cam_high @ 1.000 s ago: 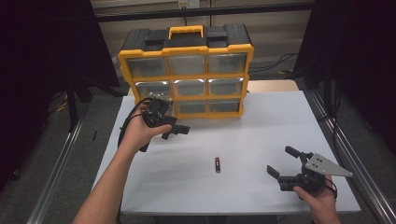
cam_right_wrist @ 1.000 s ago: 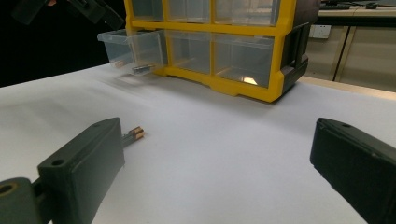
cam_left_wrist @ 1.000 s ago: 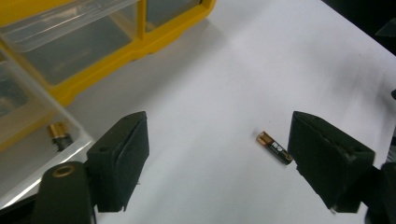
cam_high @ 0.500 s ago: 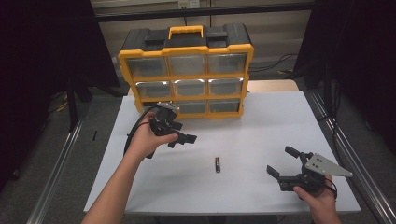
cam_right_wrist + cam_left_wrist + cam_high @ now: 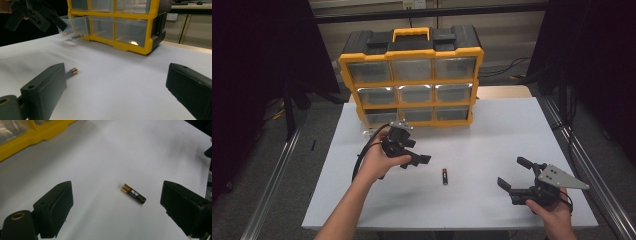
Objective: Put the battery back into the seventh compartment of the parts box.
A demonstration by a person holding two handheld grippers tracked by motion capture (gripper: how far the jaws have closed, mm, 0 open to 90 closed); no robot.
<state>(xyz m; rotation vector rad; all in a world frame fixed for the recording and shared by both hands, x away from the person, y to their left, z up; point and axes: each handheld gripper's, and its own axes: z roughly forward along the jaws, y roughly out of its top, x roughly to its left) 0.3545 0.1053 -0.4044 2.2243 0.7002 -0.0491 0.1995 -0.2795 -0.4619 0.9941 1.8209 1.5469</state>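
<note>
A small black and gold battery lies on the white table, between the two grippers. My left gripper hovers open just left of it, and in the left gripper view the battery sits between the spread jaws of that gripper. My right gripper rests open near the front right of the table, holding nothing. In the right gripper view the battery peeks out beside this gripper's left jaw, and the left gripper shows far off at top left.
A yellow and black drawer organizer stands at the back of the table. Its bottom-left clear drawer is pulled out, with a small item inside. Metal rails run along both table sides.
My left gripper has moved away from the open drawer, rightward and toward the person, and now hangs over the battery. The right gripper and the battery have stayed put.
</note>
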